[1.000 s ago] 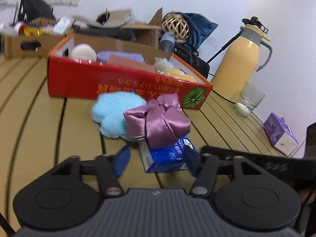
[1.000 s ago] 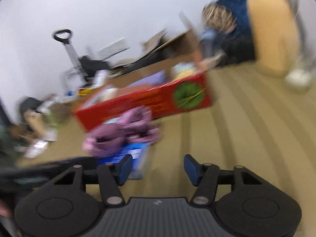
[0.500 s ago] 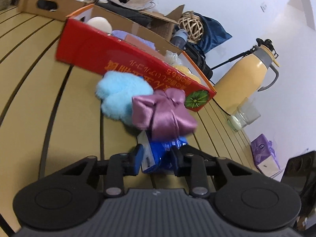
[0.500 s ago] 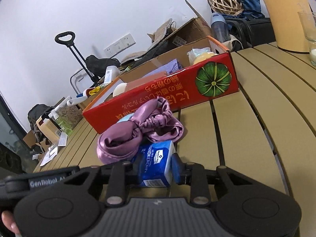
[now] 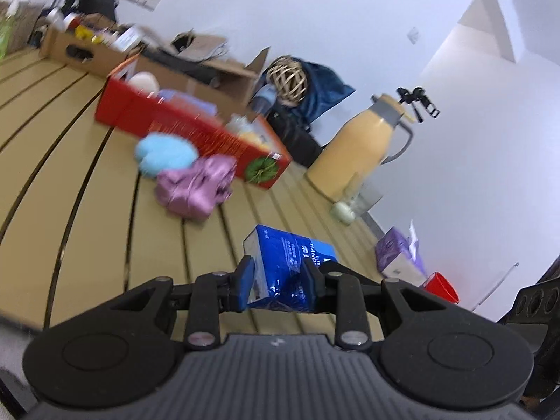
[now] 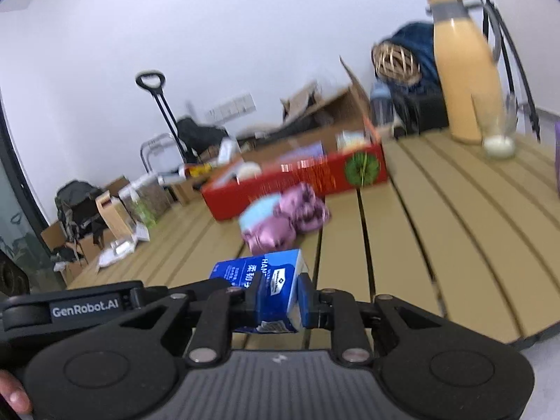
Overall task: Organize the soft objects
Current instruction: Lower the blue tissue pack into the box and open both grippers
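Left wrist: the left gripper [image 5: 278,285] grasped the blue tissue pack [image 5: 292,262], lifted clear of the slatted table [image 5: 87,210].

Right wrist: the right gripper [image 6: 278,297], jaws just closing, clamped its other end. Next, seemingly, carrying it to the red box [image 6: 297,178].

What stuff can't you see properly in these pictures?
- Red box contents: both views, blurred, partly behind its wall.
- Blue tissue pack lettering: both views, fingers cover part of it.
- Blue fluffy thing: right wrist view, purple satin cloth hides most.
- Purple pack: right wrist view, cut off at edge.
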Action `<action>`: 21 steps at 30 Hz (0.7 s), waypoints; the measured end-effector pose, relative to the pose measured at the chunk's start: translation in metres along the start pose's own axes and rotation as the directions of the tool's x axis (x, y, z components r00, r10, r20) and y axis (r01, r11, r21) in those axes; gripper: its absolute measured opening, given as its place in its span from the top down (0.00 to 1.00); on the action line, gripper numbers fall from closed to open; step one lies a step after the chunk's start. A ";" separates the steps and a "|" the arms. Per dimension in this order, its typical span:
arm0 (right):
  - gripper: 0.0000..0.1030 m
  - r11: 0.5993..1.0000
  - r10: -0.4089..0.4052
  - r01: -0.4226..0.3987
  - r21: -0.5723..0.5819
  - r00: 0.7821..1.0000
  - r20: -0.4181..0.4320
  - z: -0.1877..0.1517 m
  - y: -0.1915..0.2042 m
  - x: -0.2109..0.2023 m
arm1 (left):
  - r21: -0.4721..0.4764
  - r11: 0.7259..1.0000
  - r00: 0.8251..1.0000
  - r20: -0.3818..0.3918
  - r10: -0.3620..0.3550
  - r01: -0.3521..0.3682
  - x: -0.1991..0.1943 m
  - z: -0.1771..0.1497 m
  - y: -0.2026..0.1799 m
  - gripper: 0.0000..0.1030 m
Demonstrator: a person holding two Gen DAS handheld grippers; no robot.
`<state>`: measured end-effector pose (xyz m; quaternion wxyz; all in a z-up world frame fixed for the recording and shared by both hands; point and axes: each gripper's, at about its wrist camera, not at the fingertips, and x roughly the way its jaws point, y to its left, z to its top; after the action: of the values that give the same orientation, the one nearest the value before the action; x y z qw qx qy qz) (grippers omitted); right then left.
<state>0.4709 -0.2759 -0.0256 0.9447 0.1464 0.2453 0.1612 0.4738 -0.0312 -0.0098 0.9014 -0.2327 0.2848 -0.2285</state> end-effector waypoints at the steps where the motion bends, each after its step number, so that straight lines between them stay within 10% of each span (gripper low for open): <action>1: 0.82 1.000 0.004 -0.004 -0.004 1.000 0.014 0.007 0.000 -0.001 | 0.014 1.000 1.000 0.008 -0.009 0.008 0.004 0.011 -0.003 0.72; 15: 0.82 0.995 0.052 -0.052 0.083 0.999 0.003 0.193 -0.058 0.176 | 0.092 0.996 0.999 -0.040 0.003 0.001 0.186 0.220 0.022 0.72; 21: 0.83 0.995 -0.004 0.011 0.097 0.997 -0.071 0.219 -0.084 0.273 | 0.057 0.996 0.989 -0.121 0.081 -0.074 0.273 0.242 0.065 0.72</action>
<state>0.8280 -0.2930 0.0141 0.9276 0.1858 0.2868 0.1506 0.8420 -0.0587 0.0199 0.8961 -0.1831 0.3428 -0.2146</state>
